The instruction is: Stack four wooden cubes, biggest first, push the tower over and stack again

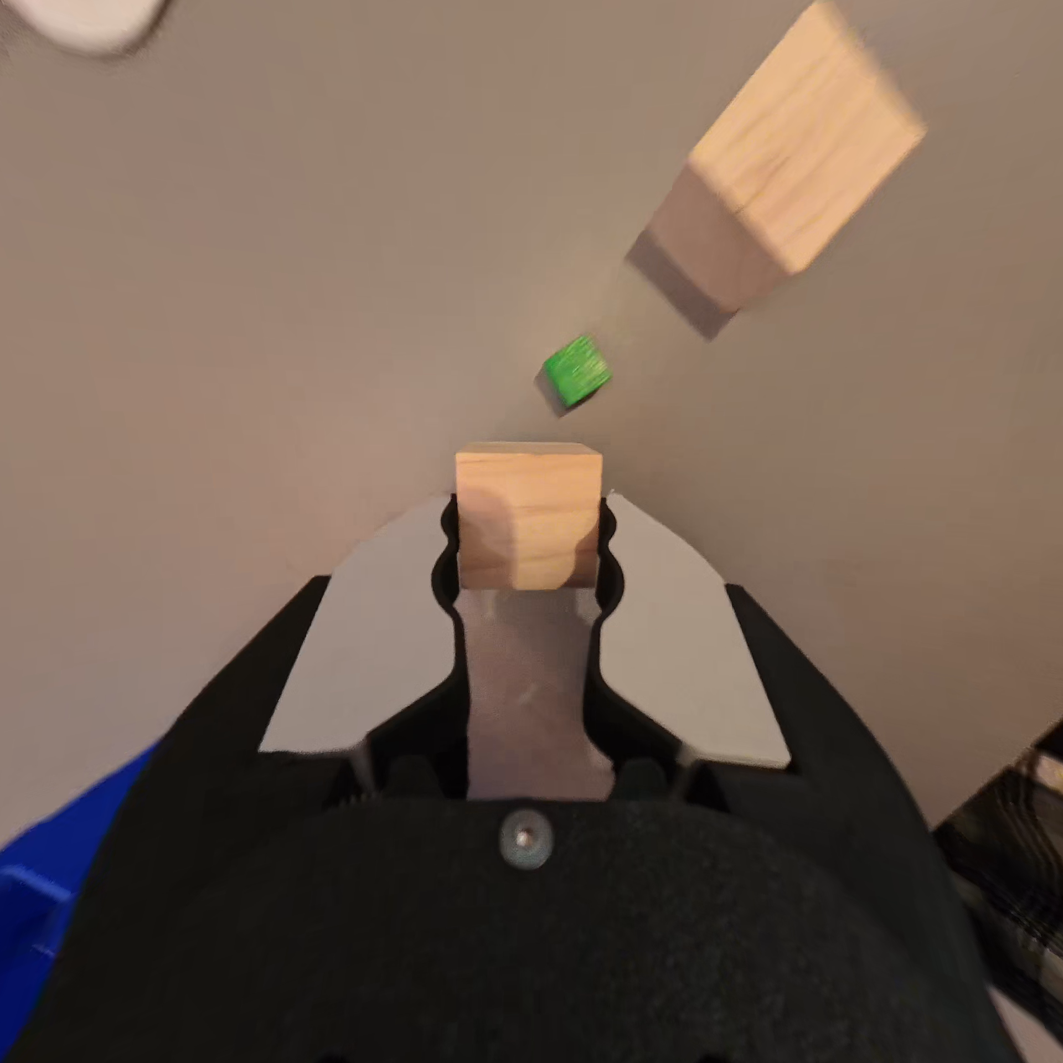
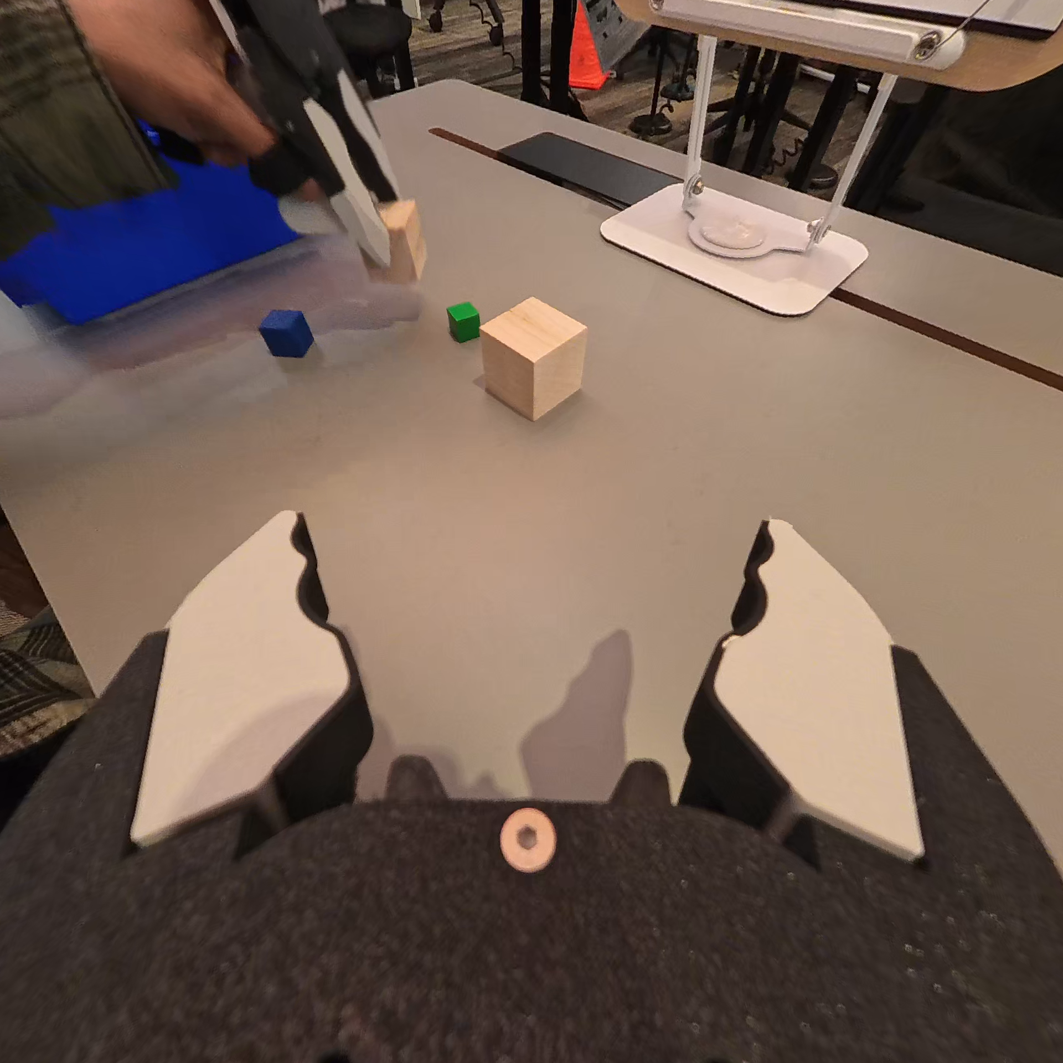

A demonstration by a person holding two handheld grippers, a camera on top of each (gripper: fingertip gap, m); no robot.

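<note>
- Right gripper (image 2: 532,575): nearest the lens in right wrist view. Jaws spread wide, nothing between them, only bare grey table (image 2: 719,460) in the gap. Held low over the near part of the table, pointing fwd toward the cubes.
- Left gripper (image 1: 529,538): clenched on a mid-size plain wooden cube (image 1: 529,517); both black pads press the cube's sides, cube top stands proud of the fingertips.
- Left gripper pose, per right wrist view: a hand (image 2: 172,86) holds it from upper left, fingers angled steeply down and to the right; held cube is clear of the table. Heavy motion blur here.
- Large wooden cube (image 2: 535,356): upright on table centre, well apart from both grippers.
- Green cube (image 2: 463,321): smallest, on table just beside the large cube's left rear edge, between it and the left gripper.
- Blue cube (image 2: 286,333): on table, below and left of the left gripper.
- Blue bin (image 2: 144,253): behind the left gripper, at the table's left edge.
- White stand base (image 2: 805,270): far right of table.
</note>
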